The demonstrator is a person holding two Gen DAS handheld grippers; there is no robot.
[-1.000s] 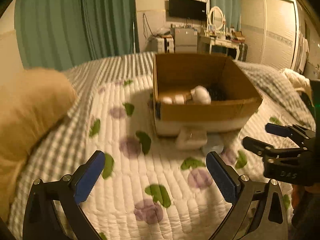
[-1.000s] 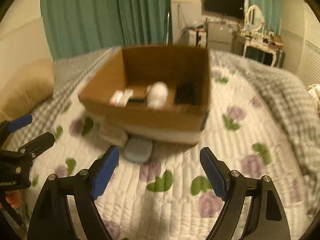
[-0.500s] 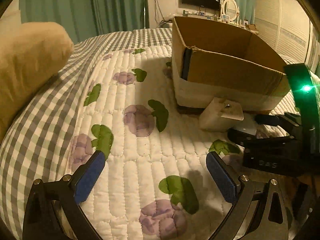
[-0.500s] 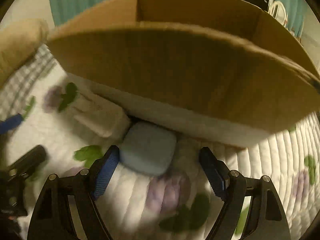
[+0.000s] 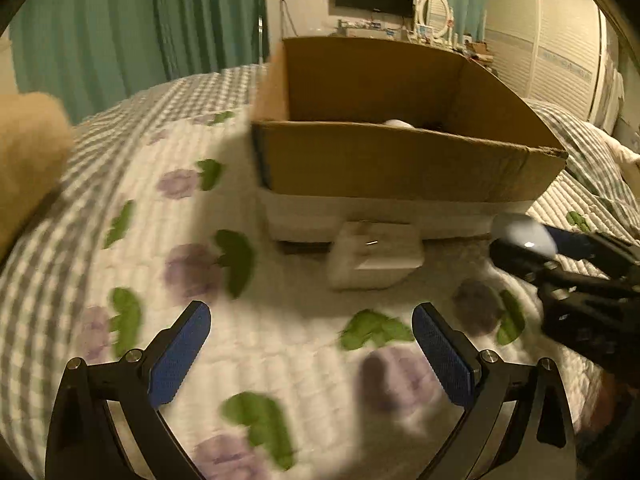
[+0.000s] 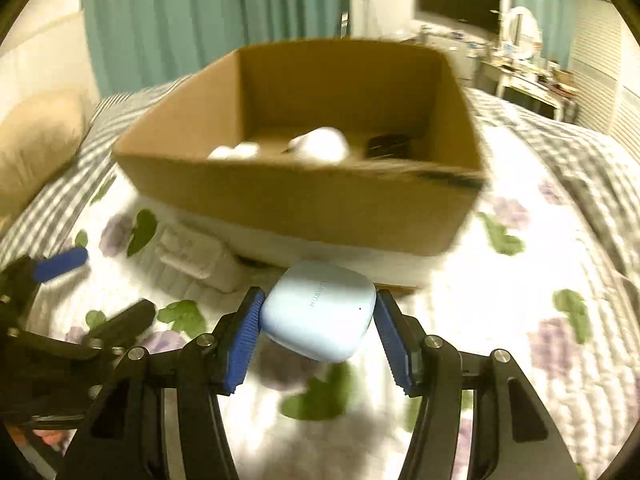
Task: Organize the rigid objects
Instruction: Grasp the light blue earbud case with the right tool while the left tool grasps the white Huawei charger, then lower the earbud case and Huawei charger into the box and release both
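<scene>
My left wrist view sits low over the quilt (image 5: 280,344), looking forward between its own two fingers toward the near wall of the cardboard box (image 5: 400,168), which stands a little ahead and slightly to its right. It is too low to see much of the inside. The right gripper (image 5: 532,246) enters at its right edge.

My right wrist view rides somewhat higher, facing the same cardboard box (image 6: 320,208) straight ahead and seeing down past its near rim. The left gripper (image 6: 92,284) shows at its lower left.

Both views share the box, the quilt before it, the white block (image 5: 376,258) (image 6: 200,258) and the green curtains (image 5: 140,32) (image 6: 208,12) beyond.
</scene>
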